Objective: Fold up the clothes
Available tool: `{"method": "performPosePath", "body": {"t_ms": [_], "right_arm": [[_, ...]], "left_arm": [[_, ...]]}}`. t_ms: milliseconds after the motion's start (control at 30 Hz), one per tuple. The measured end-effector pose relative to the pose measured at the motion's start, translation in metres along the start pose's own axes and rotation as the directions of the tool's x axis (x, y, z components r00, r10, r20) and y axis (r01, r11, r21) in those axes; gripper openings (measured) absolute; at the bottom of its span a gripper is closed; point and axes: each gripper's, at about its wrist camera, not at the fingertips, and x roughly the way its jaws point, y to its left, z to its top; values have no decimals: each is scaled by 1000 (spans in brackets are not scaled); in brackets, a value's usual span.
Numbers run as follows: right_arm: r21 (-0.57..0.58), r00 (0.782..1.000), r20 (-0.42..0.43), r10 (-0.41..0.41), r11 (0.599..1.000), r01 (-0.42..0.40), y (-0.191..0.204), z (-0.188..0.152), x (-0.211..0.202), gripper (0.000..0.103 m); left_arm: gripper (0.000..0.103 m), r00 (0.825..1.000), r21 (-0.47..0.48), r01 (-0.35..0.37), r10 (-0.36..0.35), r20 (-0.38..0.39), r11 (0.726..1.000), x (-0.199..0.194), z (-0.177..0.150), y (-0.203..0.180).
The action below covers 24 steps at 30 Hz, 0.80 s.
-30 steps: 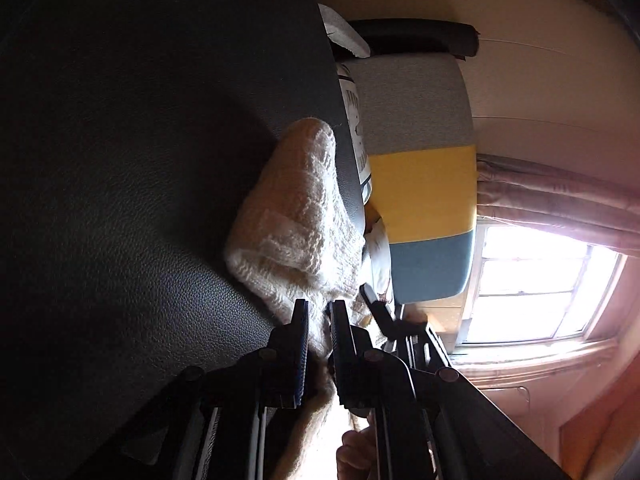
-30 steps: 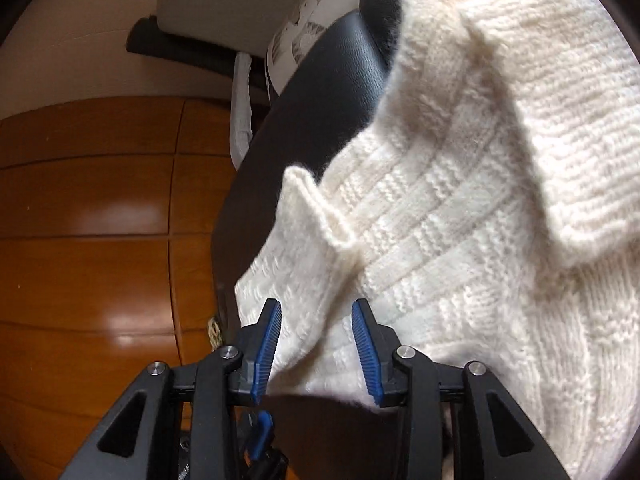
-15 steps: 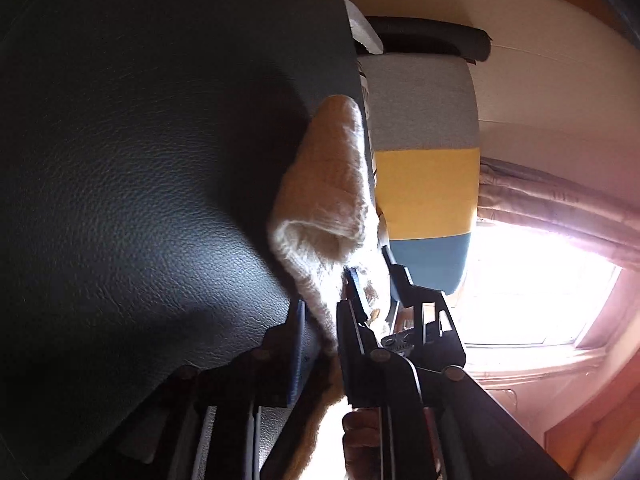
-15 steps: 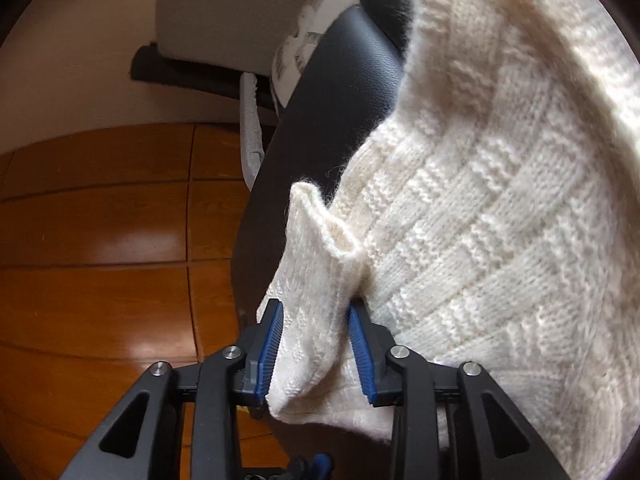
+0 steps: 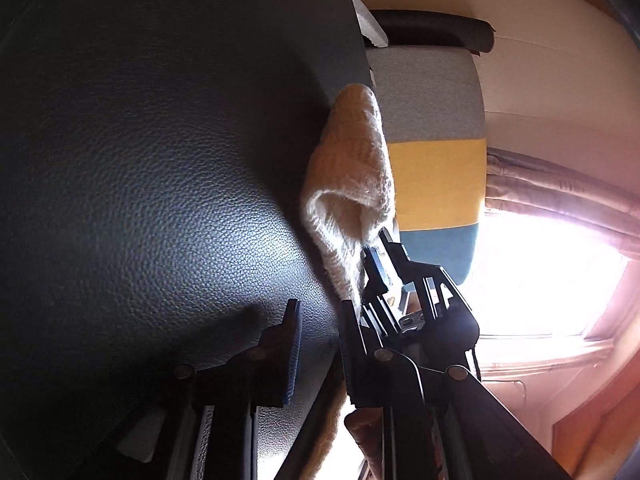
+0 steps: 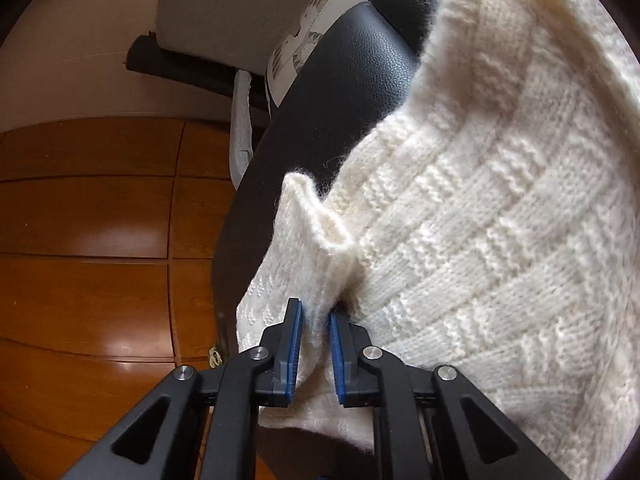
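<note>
A cream knitted sweater lies on a black leather surface. My right gripper is shut on a raised fold at the sweater's near edge, with fabric pinched between the blue pads. In the left wrist view the sweater stands lifted on edge beside the leather surface, held by the right gripper. My left gripper is open just below it. Only leather shows between its fingers, and the fabric hangs past the right fingertip.
A cushion striped grey, yellow and blue stands beyond the leather edge, next to a bright window with a curtain. A polished wooden floor lies left of the surface. A patterned pillow rests against a grey chair.
My right gripper has shut on the sweater's fold and raised it on edge. My left gripper's jaws have widened, and the fabric that was between them has left the gap.
</note>
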Motion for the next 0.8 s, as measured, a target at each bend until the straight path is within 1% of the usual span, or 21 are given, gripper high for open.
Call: {"method": "performPosePath", "body": {"t_ms": [33,67,100,133,200,233,333,400,467,533,567,600,633,667,700,733,767,800], "right_arm": [[-53,998,-28,-48,998,46,8,1,2,10],[-92,996,-13,-85,992,83,16,1,0,10],[-140,993,13,-119,983,120,26,0,-2,7],[-199,988,32,-151,968,154,37,2,-2,7],[-317,975,69,-210,922,221,62,8,0,7],[-373,966,93,-242,891,259,73,10,-4,6],[-479,935,175,-308,803,354,97,20,-30,7],[-514,909,236,-343,750,417,98,27,-61,6],[-518,883,292,-368,715,469,100,34,-85,6],[-502,859,343,-380,698,510,100,44,-112,6],[-494,846,366,-387,690,529,93,45,-132,6],[-483,831,387,-399,680,552,89,48,-145,6],[-467,822,391,-414,680,565,83,50,-157,7],[-446,839,349,-417,714,540,77,59,-160,10],[-433,882,291,-371,771,467,70,64,-165,11],[-419,923,232,-306,826,378,63,66,-171,14],[-397,956,175,-235,872,287,55,69,-177,19],[-379,976,134,-173,901,211,49,65,-174,26]], "left_arm": [[18,1000,2,-3,3,1,1000,1,-1,-2],[18,1000,5,-5,5,1,1000,2,-1,-5],[18,1000,7,-5,5,3,1000,3,-3,-7],[18,1000,8,-5,5,5,1000,3,-4,-9],[18,1000,26,9,-9,9,1000,6,-7,-17],[18,1000,35,14,-15,10,999,7,-8,-20],[18,998,86,56,-56,-3,995,18,-16,-41],[18,997,135,82,-81,-10,987,32,-26,-62],[18,994,177,106,-101,-37,978,52,-36,-83],[18,993,207,112,-99,-71,972,77,-49,-101],[18,992,225,111,-93,-87,968,90,-56,-109],[18,993,242,91,-69,-97,966,104,-62,-115],[18,993,251,63,-36,-109,966,117,-68,-119],[18,992,238,42,-12,-126,970,126,-73,-116],[18,990,218,24,8,-144,976,132,-78,-111],[18,989,199,17,12,-146,980,130,-82,-103],[18,990,196,10,18,-137,980,123,-82,-96],[18,992,201,-1,26,-124,980,116,-81,-92]]}}
